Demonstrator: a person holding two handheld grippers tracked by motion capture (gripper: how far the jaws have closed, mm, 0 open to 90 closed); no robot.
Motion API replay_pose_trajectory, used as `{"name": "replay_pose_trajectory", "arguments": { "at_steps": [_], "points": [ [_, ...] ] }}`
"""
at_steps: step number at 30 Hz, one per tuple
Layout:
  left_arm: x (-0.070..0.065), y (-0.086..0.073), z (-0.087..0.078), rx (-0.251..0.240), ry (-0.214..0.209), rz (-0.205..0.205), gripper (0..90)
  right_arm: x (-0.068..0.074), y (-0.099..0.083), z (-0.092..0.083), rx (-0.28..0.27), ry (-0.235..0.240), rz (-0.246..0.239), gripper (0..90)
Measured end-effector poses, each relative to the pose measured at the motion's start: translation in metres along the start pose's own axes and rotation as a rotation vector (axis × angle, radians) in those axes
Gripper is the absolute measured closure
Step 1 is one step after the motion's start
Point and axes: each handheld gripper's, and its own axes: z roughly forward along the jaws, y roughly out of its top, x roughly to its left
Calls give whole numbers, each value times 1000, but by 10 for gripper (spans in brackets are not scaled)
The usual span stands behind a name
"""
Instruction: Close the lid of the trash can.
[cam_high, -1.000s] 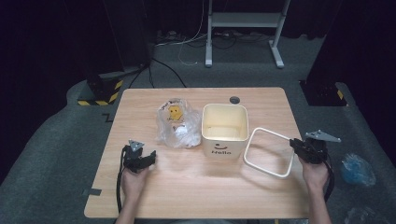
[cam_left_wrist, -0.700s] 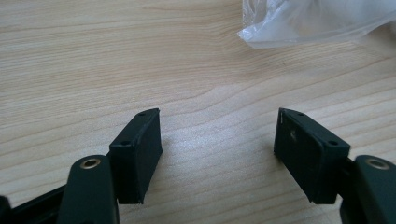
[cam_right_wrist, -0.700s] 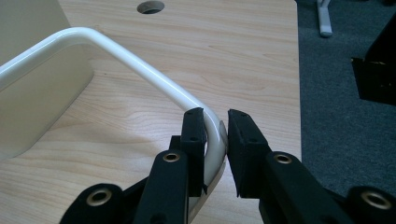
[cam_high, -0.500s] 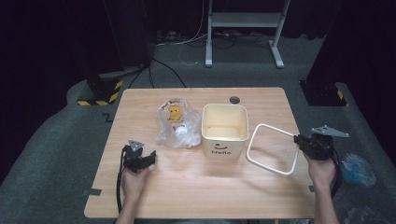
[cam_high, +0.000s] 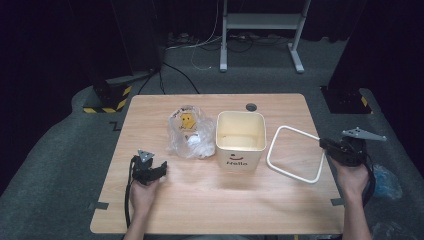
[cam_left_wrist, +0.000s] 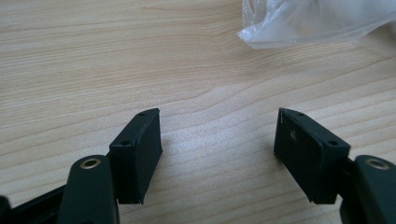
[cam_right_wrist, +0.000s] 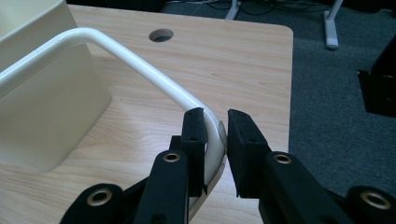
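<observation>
A square white frame (cam_high: 292, 172) lies right of the cream bin (cam_high: 240, 150) marked "Hello". Its near right corner is lifted off the table, and my right gripper (cam_high: 324, 144) is shut on that corner. In the right gripper view the jaws (cam_right_wrist: 215, 114) clamp the curved white frame (cam_right_wrist: 159, 80), with the bin (cam_right_wrist: 46, 107) to the left. A crumpled clear plastic bag (cam_high: 190, 132) with a yellow smiley lies left of the bin. My left gripper (cam_high: 159, 167) rests low on the table in front of the bag, open (cam_left_wrist: 217, 121) with nothing between the jaws, and the bag's edge (cam_left_wrist: 317, 23) lies ahead.
The wooden table (cam_high: 210, 210) has a round cable hole (cam_high: 251, 107) behind the bin and grey carpet all round. A metal stand (cam_high: 260, 30) is behind the table and a black-and-yellow striped block (cam_high: 107, 100) lies on the floor at the left.
My right gripper has risen with the frame's corner, so the frame tilts up more on its right side. The left gripper has not moved.
</observation>
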Motion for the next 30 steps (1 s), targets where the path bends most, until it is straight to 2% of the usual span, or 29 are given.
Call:
{"name": "replay_pose_trajectory", "arguments": {
  "at_steps": [15, 23, 30],
  "points": [
    [0, 0, 0, 1, 1, 0, 320, -1, 24, -16, -36, 43, 2, 776],
    [0, 0, 0, 1, 0, 0, 320, 10, 36, -5, -26, 88, -4, 777],
    [0, 0, 0, 1, 0, -1, 320, 21, 46, 5, -20, 107, -17, 777]
  ]
}}
